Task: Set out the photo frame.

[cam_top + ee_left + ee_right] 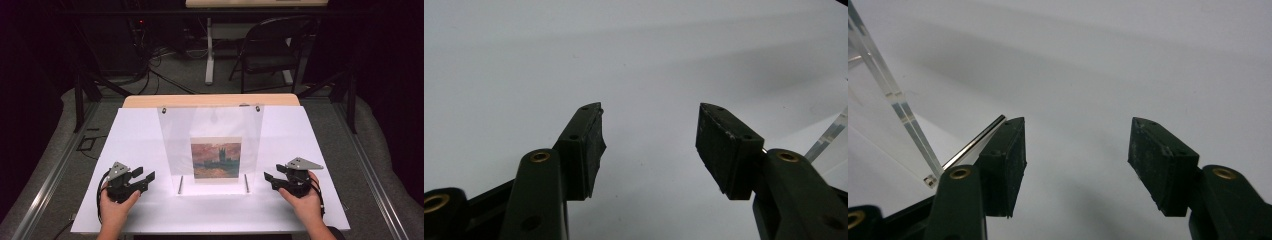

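Clear acrylic frame, standing tilted in the middle of the white board, a painted picture of a dusky skyline showing through its lower half. Two screws at the top corners; two thin metal pins, the left pin and the right pin, lying or propping at the foot, which of the two hard to tell from above. Upper edge of the sheet almost lost against the white, traceable mainly by its faint outline and the screws. Subject of the picture too small and soft to read in detail.

Left gripper low over the board just left of the frame's foot, right gripper mirrored just right of it, frame between the two, touched by neither. Both held in hands entering from the bottom edge, forearms cut off there.

In the left gripper view, left gripper with jaws spread wide, bare white board between them, only a sliver of the frame's clear edge at the far right. In the right gripper view, right gripper likewise spread, nothing pinched; thick clear edge of the frame rising at the left and a pin running close beside the left jaw, contact not certain. Picture itself visible from the high view, not from either gripper view.
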`<state>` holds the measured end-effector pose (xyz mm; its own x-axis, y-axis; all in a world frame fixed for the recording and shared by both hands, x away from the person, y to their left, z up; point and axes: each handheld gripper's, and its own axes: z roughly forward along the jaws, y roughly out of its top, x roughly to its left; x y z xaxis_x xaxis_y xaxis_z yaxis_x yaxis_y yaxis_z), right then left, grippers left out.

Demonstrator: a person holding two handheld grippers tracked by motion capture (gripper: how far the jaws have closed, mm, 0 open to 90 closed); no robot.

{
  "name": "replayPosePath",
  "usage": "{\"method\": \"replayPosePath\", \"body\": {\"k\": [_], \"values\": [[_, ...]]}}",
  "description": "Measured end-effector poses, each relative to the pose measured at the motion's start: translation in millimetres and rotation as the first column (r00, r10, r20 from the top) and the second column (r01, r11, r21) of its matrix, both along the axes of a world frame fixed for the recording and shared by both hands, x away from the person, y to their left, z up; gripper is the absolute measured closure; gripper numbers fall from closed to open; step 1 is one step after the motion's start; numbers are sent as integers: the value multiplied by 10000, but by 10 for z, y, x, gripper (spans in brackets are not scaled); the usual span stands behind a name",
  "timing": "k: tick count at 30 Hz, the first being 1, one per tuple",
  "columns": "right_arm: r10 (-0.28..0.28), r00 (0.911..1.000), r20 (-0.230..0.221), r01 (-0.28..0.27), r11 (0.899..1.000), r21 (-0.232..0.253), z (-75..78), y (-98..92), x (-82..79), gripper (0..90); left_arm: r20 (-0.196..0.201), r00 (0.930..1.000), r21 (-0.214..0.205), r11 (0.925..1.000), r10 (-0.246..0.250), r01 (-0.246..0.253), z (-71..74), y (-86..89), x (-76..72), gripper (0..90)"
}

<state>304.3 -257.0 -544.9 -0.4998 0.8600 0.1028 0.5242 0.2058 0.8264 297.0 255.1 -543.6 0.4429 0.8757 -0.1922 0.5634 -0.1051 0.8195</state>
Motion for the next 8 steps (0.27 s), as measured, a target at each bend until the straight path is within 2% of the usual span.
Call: {"method": "replayPosePath", "body": {"k": [8], "values": [[-103, 9999, 0, 103, 9999, -108, -26, 7, 10, 381, -23, 10000, -33, 10000, 52, -52, -11, -7, 5, 433]]}}
